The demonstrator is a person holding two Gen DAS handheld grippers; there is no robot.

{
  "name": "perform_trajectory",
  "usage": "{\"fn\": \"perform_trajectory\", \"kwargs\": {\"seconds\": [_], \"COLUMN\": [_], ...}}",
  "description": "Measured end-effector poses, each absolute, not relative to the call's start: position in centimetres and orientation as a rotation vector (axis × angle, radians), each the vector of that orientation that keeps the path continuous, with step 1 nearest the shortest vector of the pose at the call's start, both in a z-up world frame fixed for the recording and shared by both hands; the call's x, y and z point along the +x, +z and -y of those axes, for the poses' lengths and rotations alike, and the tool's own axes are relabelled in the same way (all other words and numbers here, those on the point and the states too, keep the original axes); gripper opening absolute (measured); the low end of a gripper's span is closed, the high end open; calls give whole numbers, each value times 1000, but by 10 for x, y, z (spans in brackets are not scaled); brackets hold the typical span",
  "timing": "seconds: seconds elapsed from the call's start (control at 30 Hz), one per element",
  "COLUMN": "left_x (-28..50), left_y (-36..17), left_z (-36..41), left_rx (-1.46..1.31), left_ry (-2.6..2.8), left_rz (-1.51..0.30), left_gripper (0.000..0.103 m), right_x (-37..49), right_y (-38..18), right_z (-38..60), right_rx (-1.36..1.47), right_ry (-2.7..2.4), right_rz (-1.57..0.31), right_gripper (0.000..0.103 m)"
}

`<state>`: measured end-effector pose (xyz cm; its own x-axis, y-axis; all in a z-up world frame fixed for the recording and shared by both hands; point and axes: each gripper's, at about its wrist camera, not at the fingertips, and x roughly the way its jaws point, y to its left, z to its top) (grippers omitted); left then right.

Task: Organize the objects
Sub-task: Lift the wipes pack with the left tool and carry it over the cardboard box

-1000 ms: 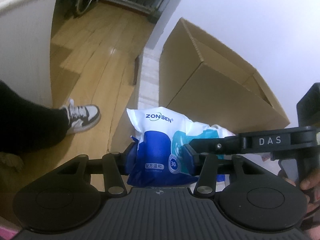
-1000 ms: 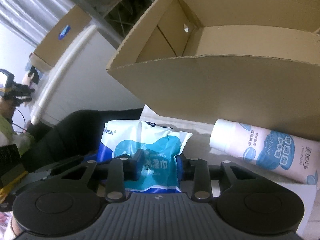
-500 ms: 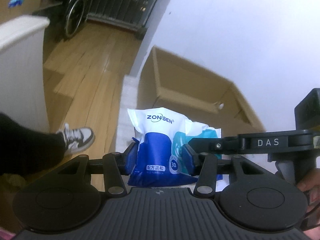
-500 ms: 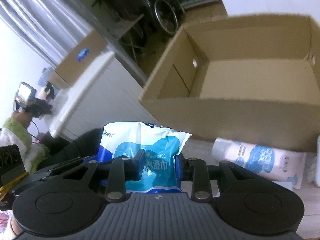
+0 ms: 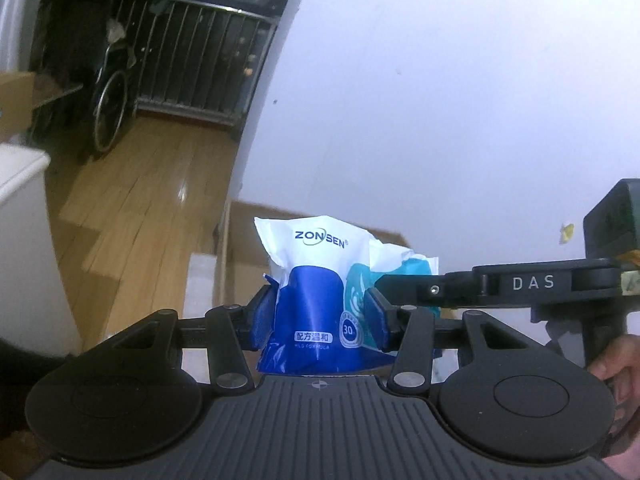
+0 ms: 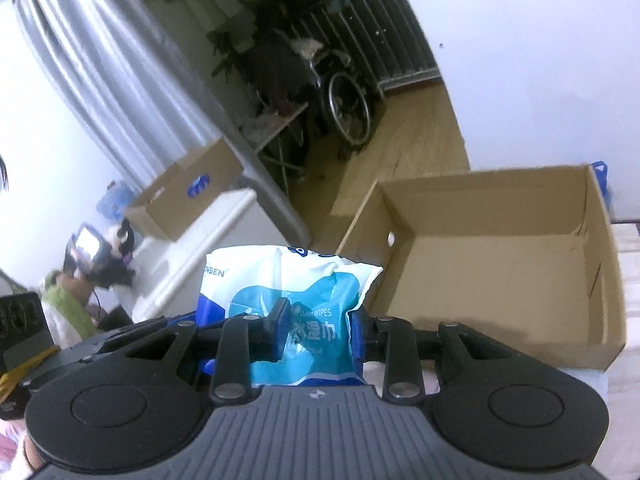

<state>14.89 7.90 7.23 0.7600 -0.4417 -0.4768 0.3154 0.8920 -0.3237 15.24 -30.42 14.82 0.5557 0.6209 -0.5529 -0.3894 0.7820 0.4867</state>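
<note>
A white and blue ZONSEN wet-wipes pack (image 5: 320, 288) is held in the air by both grippers at once. My left gripper (image 5: 320, 318) is shut on its dark blue end. My right gripper (image 6: 320, 330) is shut on its light blue end, where the pack (image 6: 288, 280) stands upright between the jaws. The right gripper's arm, marked DAS (image 5: 532, 282), reaches in from the right of the left wrist view. An open, empty cardboard box (image 6: 500, 256) sits ahead and to the right, below the pack. In the left wrist view the box (image 5: 244, 232) is mostly hidden behind the pack.
A white wall rises behind the box. A wooden floor (image 5: 140, 200) runs off to the left toward a wheelchair (image 6: 348, 108) and a metal railing. A white cabinet (image 6: 200, 248) carries another cardboard box (image 6: 188, 196). A person sits at far left (image 6: 72, 292).
Both grippers have lifted the wipes pack higher. The box has dropped lower in both views and its inside now shows. The tube lying in front of the box is out of view.
</note>
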Motion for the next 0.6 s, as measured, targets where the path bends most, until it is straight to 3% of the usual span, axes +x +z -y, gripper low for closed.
{"fn": "perform_trajectory", "kwargs": {"seconds": [0.3, 0.6], "left_x": [203, 263], "left_y": [61, 17], "left_z": [-46, -25], "left_rx": [-210, -170], "left_ry": [-432, -374], "left_rz": [-602, -703], "left_gripper": [47, 47], "right_x": [210, 271], "right_y": [147, 102], "right_z": [321, 309], "right_rx": [338, 265], "right_ry": [557, 507], "right_rz": [-803, -886], "right_gripper": [34, 34]}}
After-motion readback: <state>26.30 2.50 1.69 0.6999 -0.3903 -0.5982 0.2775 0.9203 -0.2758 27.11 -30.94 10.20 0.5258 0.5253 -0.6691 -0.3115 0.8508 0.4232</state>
